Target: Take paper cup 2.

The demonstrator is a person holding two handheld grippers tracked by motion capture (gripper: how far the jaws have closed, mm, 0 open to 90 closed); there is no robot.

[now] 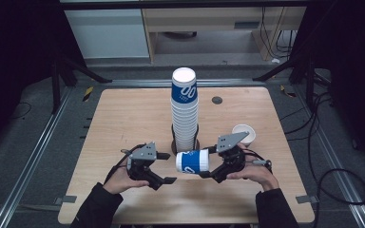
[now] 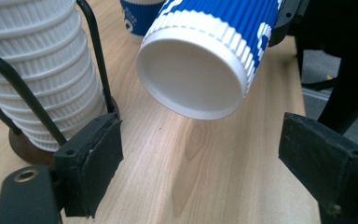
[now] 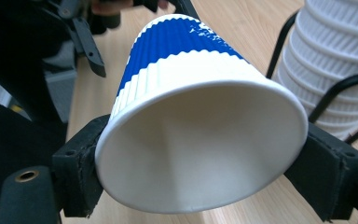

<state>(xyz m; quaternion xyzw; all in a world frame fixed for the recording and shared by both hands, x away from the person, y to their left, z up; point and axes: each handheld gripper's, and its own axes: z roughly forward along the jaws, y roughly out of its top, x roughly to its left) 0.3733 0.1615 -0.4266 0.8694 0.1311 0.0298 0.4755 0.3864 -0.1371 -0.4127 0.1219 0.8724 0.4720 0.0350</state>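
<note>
A blue and white ribbed paper cup (image 1: 192,162) (image 2: 209,51) (image 3: 200,116) is held on its side just above the table, base pointing left. My right gripper (image 1: 208,173) (image 3: 200,179) is shut on its rim end, squeezing the mouth oval. My left gripper (image 1: 167,167) (image 2: 200,154) stands open a little left of the cup's base, nothing between its jaws. A tall stack of the same cups (image 1: 185,109) (image 2: 37,70) (image 3: 335,60) stands upside down in a black wire holder on a round wooden base, just behind the held cup.
One more cup (image 1: 244,133) (image 2: 140,16) stands upright at the right of the wooden table (image 1: 123,118). A small dark round disc (image 1: 216,99) lies near the table's far edge. Metal rails and cables run along the floor on both sides.
</note>
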